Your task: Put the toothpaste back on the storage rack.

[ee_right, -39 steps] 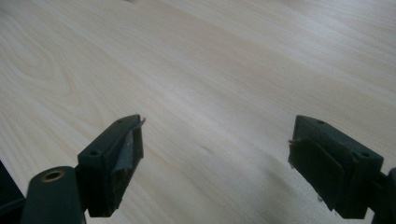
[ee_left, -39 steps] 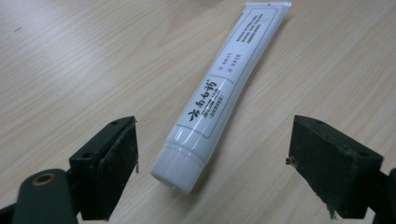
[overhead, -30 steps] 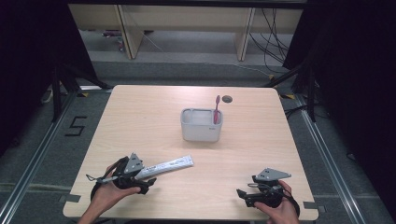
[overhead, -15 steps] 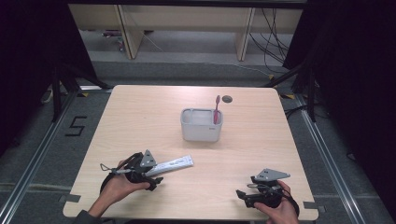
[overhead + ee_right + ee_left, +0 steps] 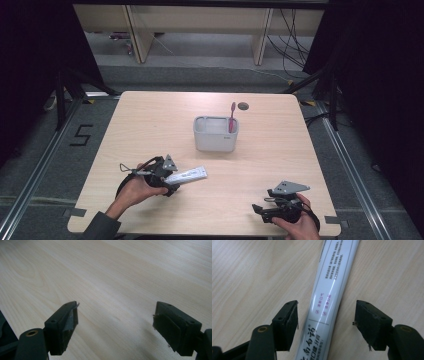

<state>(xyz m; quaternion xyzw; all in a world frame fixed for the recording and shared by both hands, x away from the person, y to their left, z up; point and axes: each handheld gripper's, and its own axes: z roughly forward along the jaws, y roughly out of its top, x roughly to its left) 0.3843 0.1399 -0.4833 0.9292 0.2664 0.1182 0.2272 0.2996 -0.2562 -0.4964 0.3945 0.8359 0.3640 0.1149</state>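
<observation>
A person seated at a pale wooden bench [image 5: 150, 120] works with a hand-held gripper in each hand. The left hand-held gripper [image 5: 325, 317] sits low over a white toothpaste tube [image 5: 329, 293] lying flat on the wood, its two black jaws spread wide, one on either side of the tube's lower end and neither pad touching it. Seen from above, the left hand-held gripper [image 5: 167, 175] straddles the tube's near end while the rest of the white toothpaste tube [image 5: 187, 175] runs out ahead of it at a slant. Farther ahead, well apart from that gripper, stands a grey rectangular holder [image 5: 215, 133] with a pink toothbrush [image 5: 232, 116] upright in its right end; a small dark round mark [image 5: 243, 106] lies on the bench just beyond. The right hand-held gripper [image 5: 276, 204], held in the person's right hand [image 5: 300, 227] near the bench's front edge, has nothing between its jaws. In its own view, the right hand-held gripper [image 5: 115, 320] is spread wide above bare wood grain.
</observation>
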